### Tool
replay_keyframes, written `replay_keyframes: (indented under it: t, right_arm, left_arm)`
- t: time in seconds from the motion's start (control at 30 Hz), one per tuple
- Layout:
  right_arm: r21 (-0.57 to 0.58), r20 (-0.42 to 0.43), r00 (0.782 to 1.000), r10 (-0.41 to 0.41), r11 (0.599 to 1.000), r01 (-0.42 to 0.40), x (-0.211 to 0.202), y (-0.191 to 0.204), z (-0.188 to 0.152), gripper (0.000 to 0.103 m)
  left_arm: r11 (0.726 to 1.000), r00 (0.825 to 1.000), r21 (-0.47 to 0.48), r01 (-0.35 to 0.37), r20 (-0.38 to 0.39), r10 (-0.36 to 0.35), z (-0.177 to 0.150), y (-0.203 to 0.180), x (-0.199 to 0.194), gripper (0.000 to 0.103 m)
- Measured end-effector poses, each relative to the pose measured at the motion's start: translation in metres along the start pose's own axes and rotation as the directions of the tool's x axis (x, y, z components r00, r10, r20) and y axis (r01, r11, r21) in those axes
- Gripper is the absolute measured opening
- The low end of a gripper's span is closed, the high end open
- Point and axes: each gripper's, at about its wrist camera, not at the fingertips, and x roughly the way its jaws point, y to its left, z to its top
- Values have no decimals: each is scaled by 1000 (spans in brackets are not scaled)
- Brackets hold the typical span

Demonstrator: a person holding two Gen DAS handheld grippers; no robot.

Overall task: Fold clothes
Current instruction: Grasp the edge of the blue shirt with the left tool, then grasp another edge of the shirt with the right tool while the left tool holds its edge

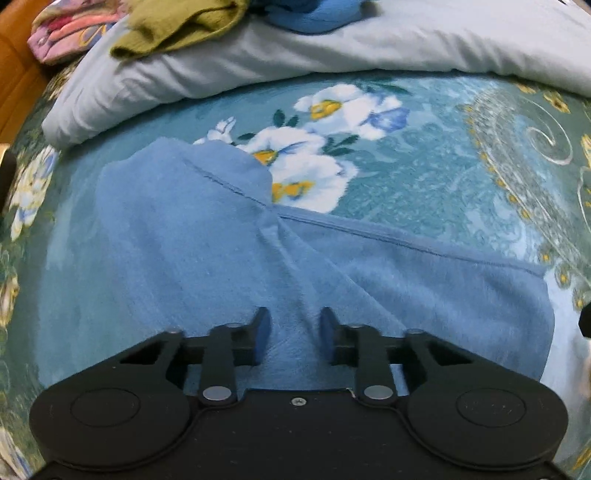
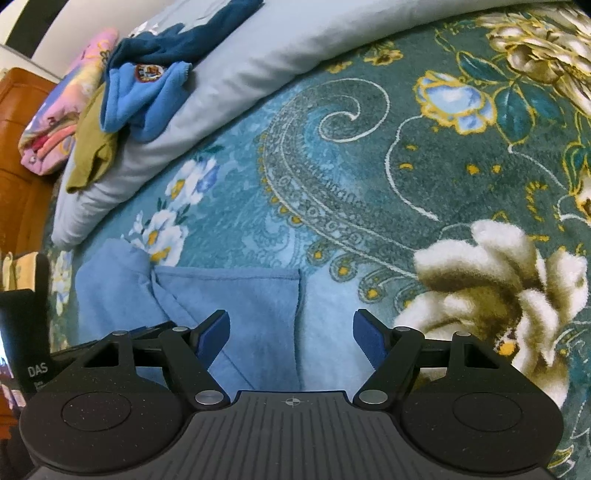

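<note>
Bed: a teal blanket (image 1: 424, 177) with white, blue and gold flowers and scrollwork covers the whole surface.

Far edge: a pale grey quilt roll (image 1: 332, 51) runs across the bed. An orange-brown wooden board (image 2: 22, 110) stands at far left.

On the roll, far left: an olive garment (image 1: 177, 29), a bright blue fleece (image 2: 147, 92) with a round badge, and a darker blue piece behind the fleece. A folded pink patterned cloth (image 2: 55, 122) lies beside them.

Task item: a light blue fleece garment (image 1: 184, 240) lies flat on the blanket at the near side. A stitched seam crosses it, and creases run from the seam toward the near edge. Its right hem is straight.

Left tongs (image 1: 295, 332): low over the garment's near middle, with blue pads a narrow gap apart. Cloth shows in the gap, and the pads are not seen pressing it.

Right tongs (image 2: 291, 339): spread wide, holding nothing, over the garment's right hem. The left pad is over cloth and the right pad over blanket.
</note>
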Motion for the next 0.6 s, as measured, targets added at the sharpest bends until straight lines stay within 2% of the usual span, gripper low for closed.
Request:
replay_keyframes:
  t: [0.17,0.3,0.4,0.5,0.6]
  right_arm:
    - [24,4,1000,10,1000,-10,-1,0,-5,72]
    - [14,13,1000,19,1000,-19,-3,9,-10,72]
    - [-1,19,999,29,1000,-29,-4,18,-10,72]
    - [-29,9,999,43,999,-43,1,31,-9,72]
    - [-80,-13,997,72,994,-73,12,54,-5,72]
  left_arm:
    - [982,996,-167,87,-2,-88,-2,34,-16,2]
    - [962,993,-249,115,31,-111,-11,83,-41,2]
    - [956,997,-284,76,54,-63,-24,125,-59,2]
    - [942,998,-335,-26,38,41,-42,171,-67,2]
    - [900,991,-415,-132,-21,135,-59,214,-60,2]
